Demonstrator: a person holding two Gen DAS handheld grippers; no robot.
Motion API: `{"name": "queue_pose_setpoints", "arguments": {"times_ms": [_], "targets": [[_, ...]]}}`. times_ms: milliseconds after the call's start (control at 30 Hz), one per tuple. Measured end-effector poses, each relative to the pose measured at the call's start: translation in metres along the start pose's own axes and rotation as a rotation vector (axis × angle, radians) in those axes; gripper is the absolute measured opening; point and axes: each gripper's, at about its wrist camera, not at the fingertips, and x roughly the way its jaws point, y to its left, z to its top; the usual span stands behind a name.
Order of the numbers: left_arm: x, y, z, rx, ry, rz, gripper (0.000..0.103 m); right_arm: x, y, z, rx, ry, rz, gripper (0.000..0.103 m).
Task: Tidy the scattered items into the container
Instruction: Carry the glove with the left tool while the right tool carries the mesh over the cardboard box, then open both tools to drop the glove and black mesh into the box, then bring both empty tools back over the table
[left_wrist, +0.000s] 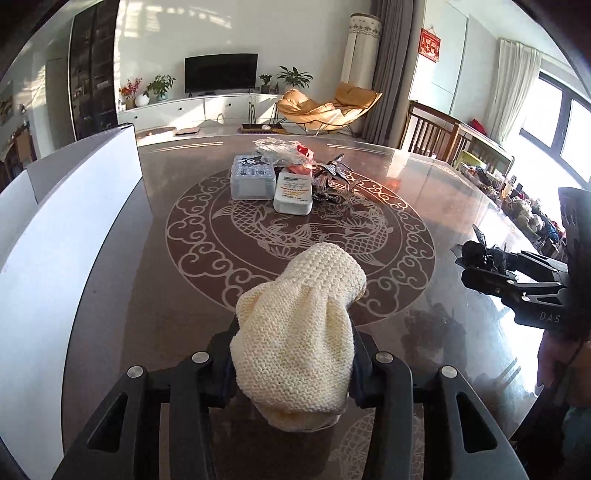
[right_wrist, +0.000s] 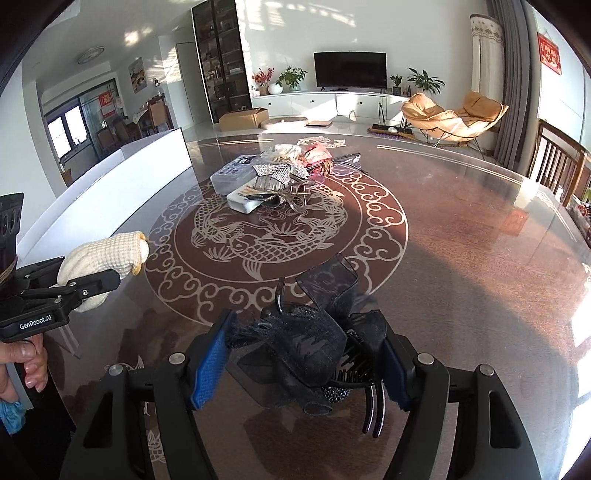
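Left gripper (left_wrist: 293, 354): we find it clenched on a cream knitted mitten (left_wrist: 299, 325), pads pressing both flanks of the cuff end, so the rounded end juts forward past the fingertips and clear of the table (left_wrist: 424, 325).
Reason for this hold: we judge a grip across the narrow cuff keeps the soft knit bunched and unlikely to slip while carried.
Right gripper (right_wrist: 306, 354): grasping a black hair clip with a gauze bow (right_wrist: 314, 332) between its blue pads (right_wrist: 210, 365); the clip's teeth and prongs hang below the jaws, the bow fans out ahead.
Reason for this hold: we judge the pads bear on the bow and the clip body together, since the gauze alone would give way.
Container (left_wrist: 74, 229): a white box, walls upright, to the left of the left gripper and near it; its inside is hidden from us.
Mitten, appearance: chunky cream stitch, soft, slightly folded, no visible soiling.
Hair clip, appearance: sheer black fabric, dark beaded patch underneath, glossy plastic prongs.
Remaining pile (left_wrist: 288, 181): small boxes, wrappers and more clips, well ahead of both grippers, untouched.
Stage, our judgement: both items lifted, neither yet over the box.
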Motion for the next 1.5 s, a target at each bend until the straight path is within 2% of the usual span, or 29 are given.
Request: {"name": "queue_pose_setpoints", "arguments": {"times_ms": [100, 200, 267, 333, 400, 500, 600, 700, 800, 867, 933, 1000, 1133, 1300, 1500], "targets": [[-0.011, 0.012, -0.004, -0.07, 0.014, -0.026, 0.045, 0.002, 0.021, 0.004, -0.024, 0.016, 0.045, 0.071], [-0.05, 0.041, 0.008, -0.14, -0.065, -0.004, 0.045, -0.001, 0.059, 0.028, -0.07, -0.006, 0.124, 0.071], [-0.083, 0.075, 0.017, -0.2, -0.124, 0.033, 0.045, -0.006, 0.097, 0.055, -0.116, -0.043, 0.191, 0.071], [-0.114, 0.116, 0.026, -0.252, -0.167, 0.1, 0.045, -0.012, 0.143, 0.085, -0.176, -0.088, 0.264, 0.071], [-0.141, 0.161, 0.028, -0.293, -0.192, 0.2, 0.045, -0.013, 0.193, 0.115, -0.226, -0.125, 0.345, 0.071], [-0.171, 0.227, 0.019, -0.377, -0.188, 0.322, 0.045, -0.007, 0.269, 0.149, -0.281, -0.155, 0.461, 0.071], [-0.187, 0.29, 0.003, -0.458, -0.149, 0.427, 0.045, 0.01, 0.34, 0.165, -0.346, -0.14, 0.544, 0.071], [-0.181, 0.338, -0.014, -0.52, -0.061, 0.466, 0.045, 0.037, 0.394, 0.16, -0.406, -0.068, 0.596, 0.071], [-0.159, 0.365, -0.026, -0.542, 0.074, 0.495, 0.049, 0.071, 0.429, 0.143, -0.443, 0.041, 0.643, 0.072], [-0.148, 0.376, -0.033, -0.568, 0.144, 0.538, 0.053, 0.093, 0.444, 0.132, -0.447, 0.126, 0.631, 0.073], [-0.144, 0.373, -0.033, -0.55, 0.135, 0.543, 0.055, 0.104, 0.449, 0.126, -0.44, 0.156, 0.646, 0.074], [-0.142, 0.368, -0.032, -0.54, 0.132, 0.554, 0.061, 0.106, 0.448, 0.125, -0.424, 0.147, 0.656, 0.075], [-0.146, 0.353, -0.03, -0.535, 0.088, 0.578, 0.062, 0.096, 0.428, 0.131, -0.385, 0.105, 0.631, 0.075], [-0.161, 0.307, -0.006, -0.454, -0.023, 0.555, 0.062, 0.074, 0.369, 0.132, -0.321, 0.014, 0.531, 0.075], [-0.155, 0.206, 0.031, -0.309, -0.128, 0.441, 0.065, 0.077, 0.272, 0.108, -0.237, 0.008, 0.36, 0.075]]}}
